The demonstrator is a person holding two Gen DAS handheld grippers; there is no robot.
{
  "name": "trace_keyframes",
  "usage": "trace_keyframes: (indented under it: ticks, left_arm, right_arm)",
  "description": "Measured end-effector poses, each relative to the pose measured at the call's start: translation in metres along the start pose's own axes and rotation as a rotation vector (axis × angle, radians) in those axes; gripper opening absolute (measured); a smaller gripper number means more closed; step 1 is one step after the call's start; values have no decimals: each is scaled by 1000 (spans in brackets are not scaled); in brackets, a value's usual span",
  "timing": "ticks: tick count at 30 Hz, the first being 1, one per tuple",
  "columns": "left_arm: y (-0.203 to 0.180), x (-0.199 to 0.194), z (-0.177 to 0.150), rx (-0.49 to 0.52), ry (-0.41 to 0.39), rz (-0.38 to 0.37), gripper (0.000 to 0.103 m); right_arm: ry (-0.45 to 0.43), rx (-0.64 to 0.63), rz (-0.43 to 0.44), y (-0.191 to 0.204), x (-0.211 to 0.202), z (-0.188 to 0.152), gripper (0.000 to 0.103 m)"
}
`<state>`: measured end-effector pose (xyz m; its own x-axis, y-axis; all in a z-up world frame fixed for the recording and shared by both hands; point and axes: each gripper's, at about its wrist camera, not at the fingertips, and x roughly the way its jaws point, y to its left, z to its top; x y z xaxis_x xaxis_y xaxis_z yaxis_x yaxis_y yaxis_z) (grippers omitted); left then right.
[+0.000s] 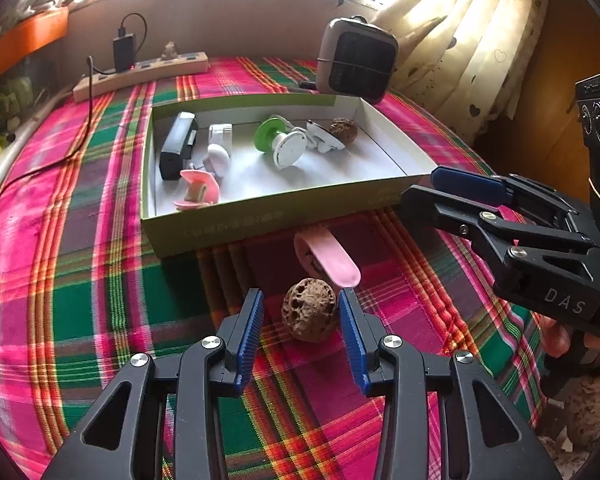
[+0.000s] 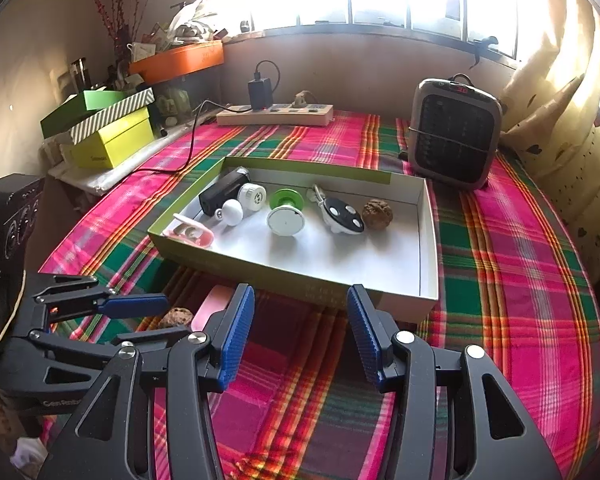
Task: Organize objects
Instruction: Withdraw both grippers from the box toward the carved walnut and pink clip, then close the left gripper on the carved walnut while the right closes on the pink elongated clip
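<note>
A: Left wrist view first. The left gripper is spread wide, holding nothing. A walnut sits on the tablecloth between the two blue pads, touching neither as far as I can tell.

B: Looks?

A: Brown, roundish, deeply pitted shell with dark holes. Just beyond it lies a pink clip, its tip close to the right-hand pad. Past that is the box, already holding small things, another walnut among them.

B: How will it handle?

A: My guess: light, hard, stiff. The rough shell should grip well against ribbed pads, but the round form could roll or squirt out if pinched off centre. I would close across the widest part, low and level, with modest force; an old shell may crack.

B: The other gripper?

A: The right gripper shows at the right, near the front corner of the box. Jaws look parted, nothing between them.

B: Right wrist view.

A: Right gripper is open wide and empty, hovering over cloth just before the box front wall. The left gripper enters from the left; the walnut is half hidden behind it, with the pink clip beside it. Contact cannot be judged here.

B: Where would it go?

A: Likely into the box, in the bare space toward the near side.
</note>
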<state>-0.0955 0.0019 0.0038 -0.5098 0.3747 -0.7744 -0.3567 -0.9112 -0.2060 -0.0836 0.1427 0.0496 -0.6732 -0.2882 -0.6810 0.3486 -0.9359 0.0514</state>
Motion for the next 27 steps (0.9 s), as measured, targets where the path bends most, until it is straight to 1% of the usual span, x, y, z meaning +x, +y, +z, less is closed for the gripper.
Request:
trace_keyframes:
  ticks: [10,12,13,17,23,27]
  left_arm:
    - [4,3,1,-12,-7,-24,36]
    - [5,2,1,-15,-12,-29,33]
    - [6,2,1,-16,-13,-25,28]
    - [12,-1,-1,-28,-23,-14,28]
    - [24,-6,-4,-55,-35,22,28]
    - [33,-10,-6,-69,-46,69,28]
  right_arm:
    - [19,-4,1,6,5,-1,50]
    - [22,-5,-1,7,6,-1,50]
    - [23,-4,0,8,6,0,50]
    - [27,-8,-1,11,7,-1,50]
    - [41,-19,13,20,11,-1,50]
    - [49,-23,32,27,15,-1,50]
